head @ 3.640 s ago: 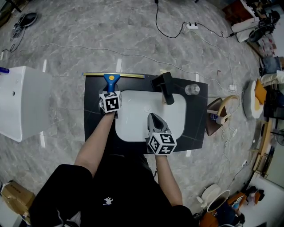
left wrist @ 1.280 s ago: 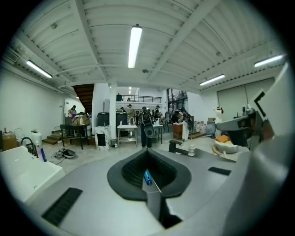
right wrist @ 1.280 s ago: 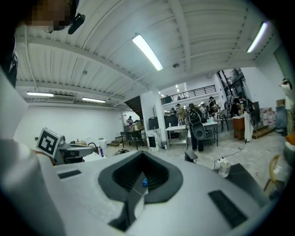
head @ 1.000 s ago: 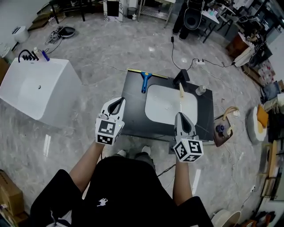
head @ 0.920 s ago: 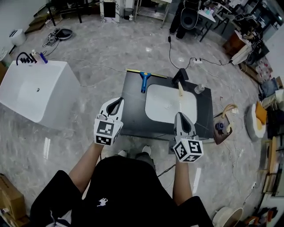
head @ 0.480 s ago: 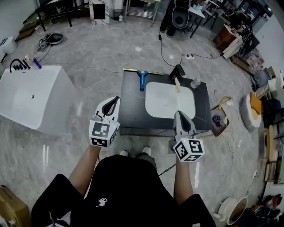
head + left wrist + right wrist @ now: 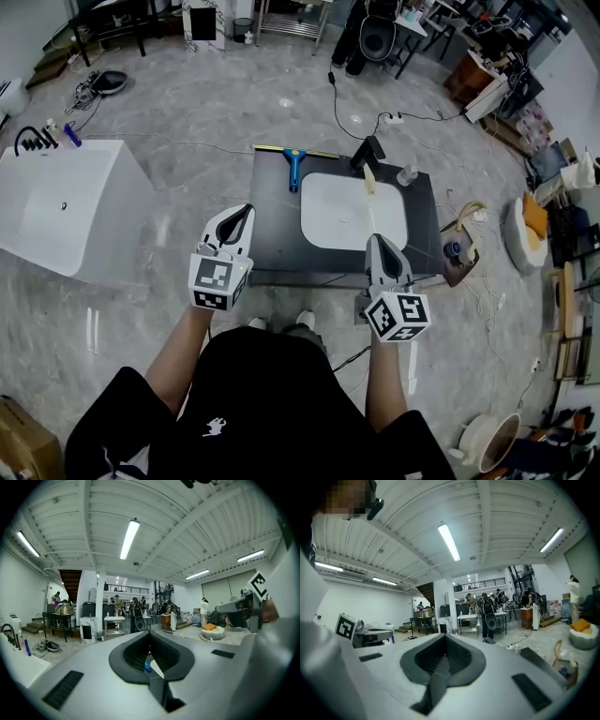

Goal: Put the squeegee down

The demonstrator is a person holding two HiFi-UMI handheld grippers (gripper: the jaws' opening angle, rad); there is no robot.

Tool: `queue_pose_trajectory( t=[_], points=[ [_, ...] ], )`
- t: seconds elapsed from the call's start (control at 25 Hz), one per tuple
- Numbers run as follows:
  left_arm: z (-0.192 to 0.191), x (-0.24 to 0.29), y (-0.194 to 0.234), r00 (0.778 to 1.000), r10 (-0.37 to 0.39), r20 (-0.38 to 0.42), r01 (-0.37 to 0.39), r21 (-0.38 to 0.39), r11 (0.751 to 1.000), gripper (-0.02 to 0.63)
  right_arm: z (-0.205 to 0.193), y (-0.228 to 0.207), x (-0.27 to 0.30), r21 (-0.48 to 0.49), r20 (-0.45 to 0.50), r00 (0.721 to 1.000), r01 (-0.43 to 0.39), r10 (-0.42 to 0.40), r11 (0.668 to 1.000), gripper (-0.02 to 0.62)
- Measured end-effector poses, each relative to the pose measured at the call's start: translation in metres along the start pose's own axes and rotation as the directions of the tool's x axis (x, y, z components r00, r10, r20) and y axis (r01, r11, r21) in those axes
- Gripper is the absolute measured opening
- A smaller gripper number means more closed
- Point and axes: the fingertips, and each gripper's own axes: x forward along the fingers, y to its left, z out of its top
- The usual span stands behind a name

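The squeegee (image 7: 293, 167), blue-handled with a brass blade, lies flat on the far left part of the black counter (image 7: 272, 225), beside the white basin (image 7: 353, 208). Nothing holds it. My left gripper (image 7: 246, 209) hangs shut and empty off the counter's near left corner, well short of the squeegee. My right gripper (image 7: 379, 242) is shut and empty over the counter's near edge. In the left gripper view the jaws (image 7: 150, 637) meet, and a bit of the blue squeegee (image 7: 147, 667) shows below their tips. The right gripper view shows its jaws (image 7: 444, 639) shut on nothing.
A black faucet (image 7: 367, 150) and a glass jar (image 7: 405, 175) stand at the counter's far right. A white tub (image 7: 66, 202) sits to the left. Cables (image 7: 375, 117) cross the floor beyond, and wooden items (image 7: 461, 246) lie to the right. People stand far off in both gripper views.
Earlier my left gripper was at the squeegee's handle over the counter. Both grippers have since drawn back toward me, leaving the squeegee lying there. Over the last second they barely moved.
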Motion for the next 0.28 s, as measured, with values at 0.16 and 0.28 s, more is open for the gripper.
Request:
queue_pose_trajectory(
  t=[0.16,0.28],
  points=[
    [-0.001,0.006,-0.002,1.0,-0.005,-0.005,0.005,0.003,1.0,0.003,-0.003,-0.004,0.003,0.002,-0.002,1.0,-0.003,0.003,1.0,0.002],
    [-0.005,0.015,-0.003,1.0,-0.004,-0.011,0.004,0.006,1.0,0.003,-0.006,-0.009,0.008,0.001,-0.003,1.0,-0.005,0.005,1.0,0.002]
  ],
)
